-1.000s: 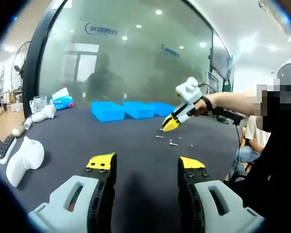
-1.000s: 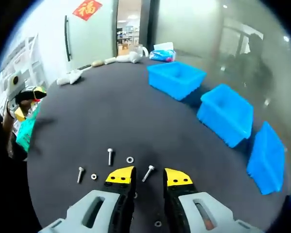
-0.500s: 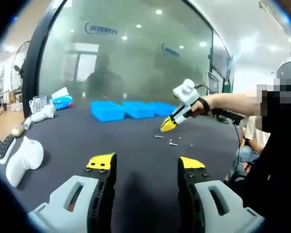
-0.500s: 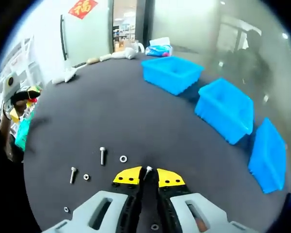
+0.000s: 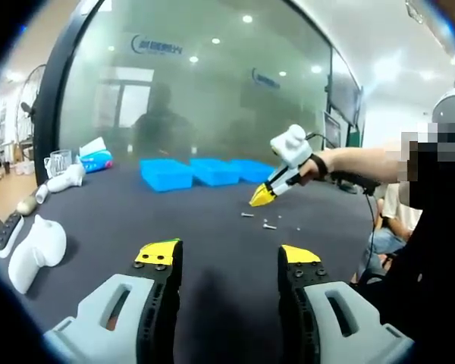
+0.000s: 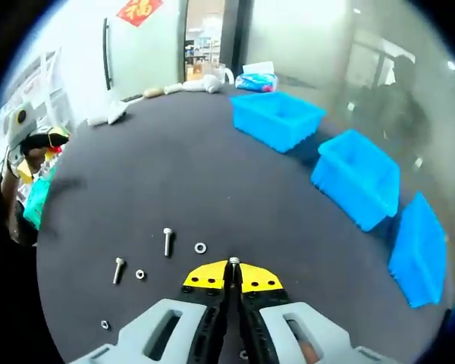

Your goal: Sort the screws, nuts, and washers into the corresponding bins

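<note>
Having clamped shut on a screw (image 6: 233, 262), the right gripper (image 6: 231, 276) lifts it off the surface (image 6: 174, 174), ready for a bin (image 6: 277, 118), while the left gripper (image 5: 226, 259) hangs released.

Count of bins and loose hardware on the dark tabletop (image 6: 174, 174)

3 blue bins (image 6: 277, 119) (image 6: 358, 176) (image 6: 413, 250) along the far edge; 3 screws, 1 in the jaws (image 6: 233, 262) and 2 lying loose (image 6: 167, 241) (image 6: 118, 269); 3 small ring-shaped pieces (image 6: 201, 248) (image 6: 140, 274) (image 6: 105, 325), nuts or washers, cannot tell which.
</note>
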Motion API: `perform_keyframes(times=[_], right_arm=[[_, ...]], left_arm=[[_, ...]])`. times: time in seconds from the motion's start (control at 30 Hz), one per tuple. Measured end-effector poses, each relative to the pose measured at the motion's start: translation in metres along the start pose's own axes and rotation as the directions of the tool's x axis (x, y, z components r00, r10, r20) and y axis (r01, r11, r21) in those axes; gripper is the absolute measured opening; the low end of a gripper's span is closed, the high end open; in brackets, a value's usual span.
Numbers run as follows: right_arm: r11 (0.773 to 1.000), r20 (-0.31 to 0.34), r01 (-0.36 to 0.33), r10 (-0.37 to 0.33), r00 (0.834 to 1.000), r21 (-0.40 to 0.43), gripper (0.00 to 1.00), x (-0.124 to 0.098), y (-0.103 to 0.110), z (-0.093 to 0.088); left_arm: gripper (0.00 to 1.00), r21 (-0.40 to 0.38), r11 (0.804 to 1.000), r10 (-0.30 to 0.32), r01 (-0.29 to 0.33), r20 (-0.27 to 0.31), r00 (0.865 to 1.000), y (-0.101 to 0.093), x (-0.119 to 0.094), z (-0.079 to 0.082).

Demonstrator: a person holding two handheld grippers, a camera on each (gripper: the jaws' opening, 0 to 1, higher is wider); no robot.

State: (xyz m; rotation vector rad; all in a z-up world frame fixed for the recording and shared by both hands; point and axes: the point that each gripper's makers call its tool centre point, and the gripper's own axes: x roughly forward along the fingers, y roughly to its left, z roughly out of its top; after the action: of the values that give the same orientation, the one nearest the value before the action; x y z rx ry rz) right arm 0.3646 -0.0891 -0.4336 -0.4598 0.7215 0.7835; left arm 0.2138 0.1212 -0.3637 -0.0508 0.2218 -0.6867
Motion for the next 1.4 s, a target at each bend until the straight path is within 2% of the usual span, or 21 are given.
perform_keyframes(times=[0.17,0.27,0.4,0.57,0.7,0.9,1.0,1.03,1.07,1.3,1.4], right_arm=[[1.000,0.051,0.000,-0.001,0.999,0.021,0.01,-0.013,0.001,0.005],[0.999,0.126,0.003,-0.010,0.992,0.055,0.01,-0.027,0.000,0.012],[0.996,0.204,0.019,-0.037,0.978,0.087,0.01,-0.049,-0.003,0.014],[0.990,0.297,0.047,-0.085,0.951,0.133,0.01,-0.077,-0.006,0.013],[0.984,0.375,0.076,-0.133,0.917,0.164,0.01,-0.105,-0.006,0.010],[0.972,0.456,0.118,-0.200,0.867,0.202,0.01,-0.136,-0.001,-0.003],[0.963,0.492,0.139,-0.239,0.837,0.231,0.01,-0.150,0.000,-0.012],[0.958,0.516,0.147,-0.258,0.817,0.247,0.01,-0.155,-0.001,-0.013],[0.956,0.529,0.149,-0.265,0.806,0.252,0.01,-0.160,0.001,-0.016],[0.916,0.563,0.190,-0.371,0.738,0.353,0.01,-0.190,-0.006,-0.042],[0.902,0.562,0.215,-0.404,0.722,0.374,0.01,-0.200,-0.008,-0.052]], left_arm=[[0.49,0.001,1.000,0.005,-0.005,0.008,1.000,0.001,0.000,0.002],[0.49,0.000,1.000,0.008,-0.008,0.013,1.000,0.002,0.000,0.004],[0.49,-0.001,1.000,0.010,-0.010,0.016,1.000,0.003,0.000,0.004],[0.49,0.003,1.000,0.010,-0.010,0.022,1.000,0.001,0.000,0.007],[0.49,0.010,1.000,0.008,-0.009,0.028,1.000,-0.001,0.000,0.011],[0.49,0.018,1.000,0.004,-0.005,0.034,0.999,-0.004,0.001,0.014],[0.49,0.024,1.000,0.000,-0.001,0.035,0.999,-0.006,0.002,0.016],[0.49,0.025,1.000,-0.001,0.000,0.036,0.999,-0.007,0.002,0.017],[0.49,0.026,1.000,-0.003,0.002,0.037,0.999,-0.008,0.003,0.018],[0.49,0.038,0.999,-0.012,0.011,0.045,0.999,-0.011,0.003,0.023],[0.49,0.042,0.999,-0.007,0.004,0.050,0.999,-0.010,0.002,0.025]])
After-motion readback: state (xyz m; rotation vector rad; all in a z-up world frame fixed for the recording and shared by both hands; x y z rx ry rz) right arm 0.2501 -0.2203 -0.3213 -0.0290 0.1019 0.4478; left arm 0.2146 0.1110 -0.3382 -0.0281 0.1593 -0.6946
